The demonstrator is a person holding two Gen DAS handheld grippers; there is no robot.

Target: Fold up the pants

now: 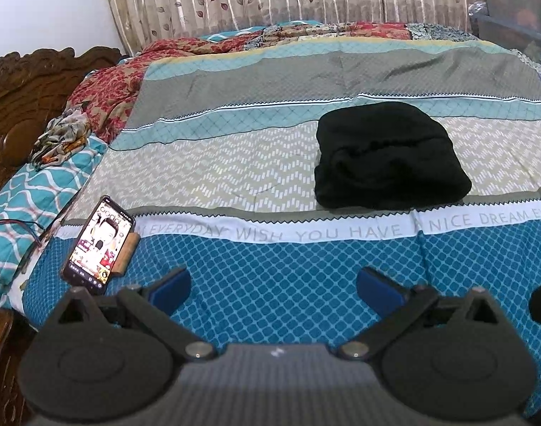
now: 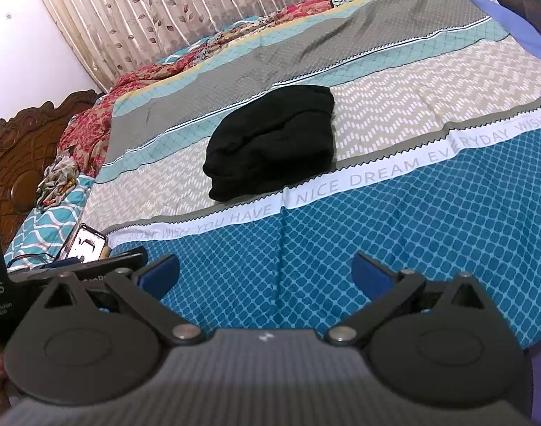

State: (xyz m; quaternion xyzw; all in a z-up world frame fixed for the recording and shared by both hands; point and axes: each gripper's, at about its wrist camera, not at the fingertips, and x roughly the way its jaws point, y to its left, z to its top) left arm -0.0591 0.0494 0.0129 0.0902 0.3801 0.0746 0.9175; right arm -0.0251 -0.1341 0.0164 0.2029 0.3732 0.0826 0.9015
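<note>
With both grippers, left [image 1: 273, 284] and right [image 2: 265, 271], spread wide and empty short of the pants [image 1: 389, 158], we judged the bundle folded, needing only gentle squaring.

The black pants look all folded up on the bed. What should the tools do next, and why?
Probably just stay back and finish. The pants lie as a compact folded bundle on the bed, and both the left tool and right tool are open, empty and well short of them.

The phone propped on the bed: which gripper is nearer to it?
Left. The left gripper hangs open just right of the phone; the right gripper, also open, sits farther right.
</note>
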